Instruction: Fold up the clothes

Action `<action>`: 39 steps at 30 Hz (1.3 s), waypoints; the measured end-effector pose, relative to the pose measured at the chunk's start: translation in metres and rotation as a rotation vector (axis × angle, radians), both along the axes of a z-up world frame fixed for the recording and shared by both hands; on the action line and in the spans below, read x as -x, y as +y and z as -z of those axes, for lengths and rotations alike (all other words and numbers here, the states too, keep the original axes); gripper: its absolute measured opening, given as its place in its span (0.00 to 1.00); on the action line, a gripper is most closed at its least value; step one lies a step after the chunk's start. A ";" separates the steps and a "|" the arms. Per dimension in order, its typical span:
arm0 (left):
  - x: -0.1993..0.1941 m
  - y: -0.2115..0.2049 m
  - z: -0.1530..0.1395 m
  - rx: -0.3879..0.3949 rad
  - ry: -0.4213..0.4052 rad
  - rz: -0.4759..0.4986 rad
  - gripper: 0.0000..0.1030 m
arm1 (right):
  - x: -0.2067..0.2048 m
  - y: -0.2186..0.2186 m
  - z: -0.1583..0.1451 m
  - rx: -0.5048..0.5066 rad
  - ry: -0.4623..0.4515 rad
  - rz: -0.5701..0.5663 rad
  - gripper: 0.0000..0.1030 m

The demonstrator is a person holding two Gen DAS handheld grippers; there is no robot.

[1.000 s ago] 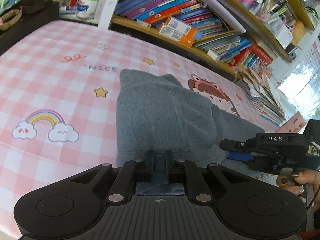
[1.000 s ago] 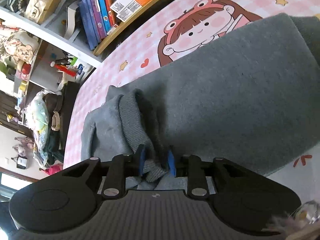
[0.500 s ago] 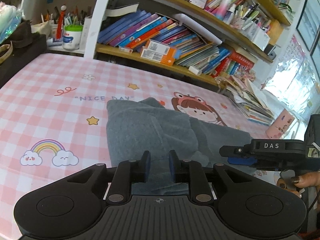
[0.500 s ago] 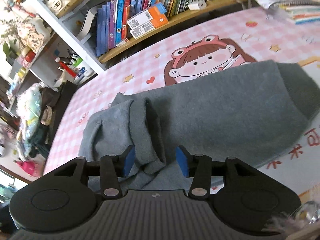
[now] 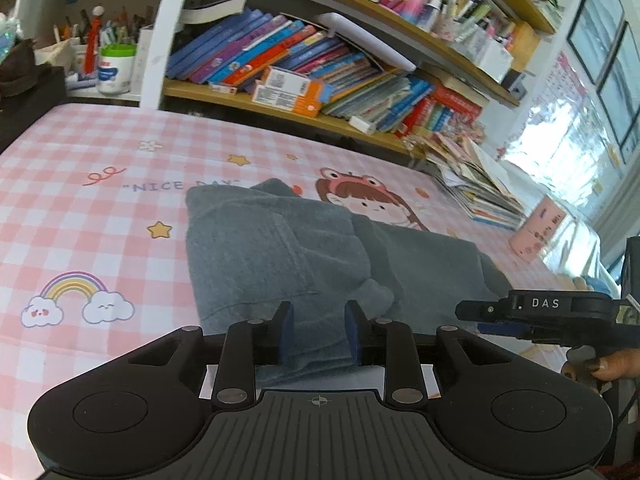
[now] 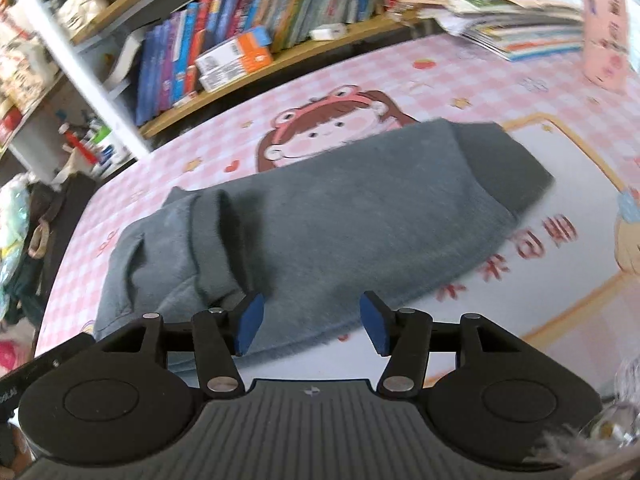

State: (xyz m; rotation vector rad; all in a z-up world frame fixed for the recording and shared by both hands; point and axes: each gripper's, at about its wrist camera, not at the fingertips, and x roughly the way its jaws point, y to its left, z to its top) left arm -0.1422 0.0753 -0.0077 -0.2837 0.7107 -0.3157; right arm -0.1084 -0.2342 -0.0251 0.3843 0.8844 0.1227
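A grey sweatshirt (image 5: 280,248) lies on the pink checked table cover, one end folded over onto its body. It also shows in the right wrist view (image 6: 360,216), with the folded ribbed part at the left. My left gripper (image 5: 318,330) is open and empty, just above the garment's near edge. My right gripper (image 6: 312,324) is wide open and empty over the near edge; it also shows from the side in the left wrist view (image 5: 532,312).
A wooden bookshelf (image 5: 312,68) full of books runs along the table's far edge. A pile of magazines (image 5: 476,184) and a pink box (image 5: 538,234) sit at the far right. A pen holder (image 5: 114,66) and dark bags stand at the far left.
Both grippers have let go of the grey fabric, opened and pulled back and up. The folded part now rests on the garment.
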 end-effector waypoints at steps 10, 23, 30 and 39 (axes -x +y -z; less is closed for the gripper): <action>0.003 -0.004 0.006 0.052 0.017 0.033 0.30 | 0.028 -0.014 0.006 0.017 0.061 0.079 0.56; -0.009 -0.039 -0.003 0.016 0.011 -0.112 0.31 | -0.013 -0.071 0.009 -0.060 0.062 0.098 0.61; -0.014 -0.075 -0.009 0.000 -0.022 -0.229 0.62 | -0.043 -0.129 0.020 -0.175 0.135 0.142 0.60; -0.015 -0.125 -0.004 -0.051 0.005 -0.282 0.65 | -0.077 -0.172 0.031 -0.263 0.172 0.112 0.50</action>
